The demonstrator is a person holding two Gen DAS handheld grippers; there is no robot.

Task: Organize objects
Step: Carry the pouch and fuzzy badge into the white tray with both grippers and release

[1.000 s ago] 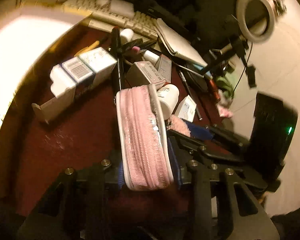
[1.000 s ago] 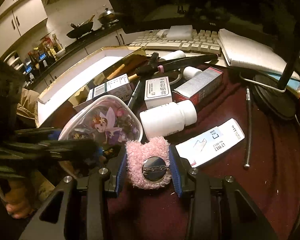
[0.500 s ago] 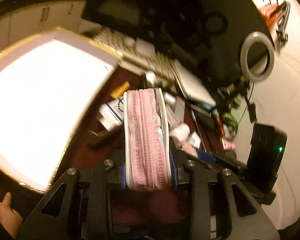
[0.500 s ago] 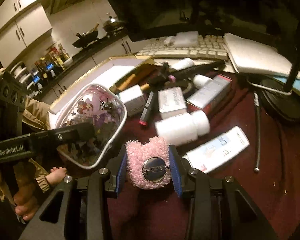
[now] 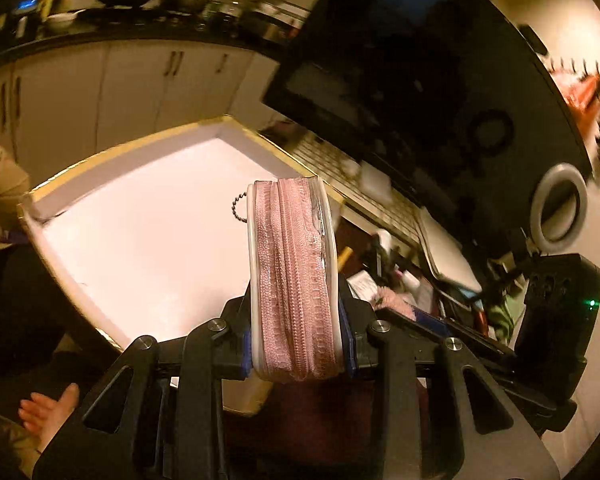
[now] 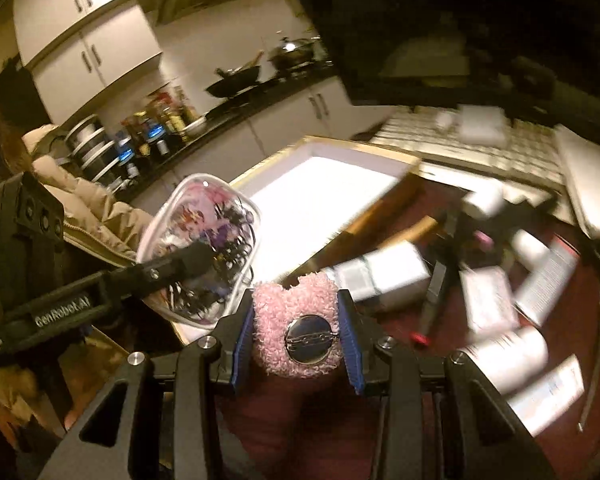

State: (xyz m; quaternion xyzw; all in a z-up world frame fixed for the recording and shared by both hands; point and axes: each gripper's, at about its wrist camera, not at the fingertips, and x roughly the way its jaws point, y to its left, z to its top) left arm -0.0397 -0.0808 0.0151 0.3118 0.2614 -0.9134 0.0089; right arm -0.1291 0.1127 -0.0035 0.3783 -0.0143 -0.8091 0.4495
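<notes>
Nearest to my left camera, the left gripper [image 5: 298, 344] is clamped on the pink zip pouch [image 5: 294, 280], held on edge with the zipper facing the lens and a ball chain at its 11 o'clock corner. A second ago this pouch hung low over the dark red table among the boxes; it has since risen and swung to 10 o'clock, and now sits in front of the white tray [image 5: 148, 240]. I judge the carry phase is nearly complete and a lowering move into the tray comes next.

Nearest to my right camera, the right gripper [image 6: 298, 340] is clamped on the fluffy pink badge [image 6: 296, 332], metal pin back toward the lens. The grip has not altered; the view has lifted and tilted toward the tray. At 9 o'clock the left gripper [image 6: 188, 264] shows side-on with the pouch [image 6: 204, 248], its clear printed face visible, close to the near edge of the tray [image 6: 320, 200].

Farther out at 2 to 3 o'clock, blurred boxes [image 6: 396, 272] and a white bottle [image 6: 508, 356] remain on the table [image 6: 540, 452]. Beyond them lies a keyboard [image 6: 500, 148].

The tray appears to hold nothing as yet, so sorting is at an early stage.
</notes>
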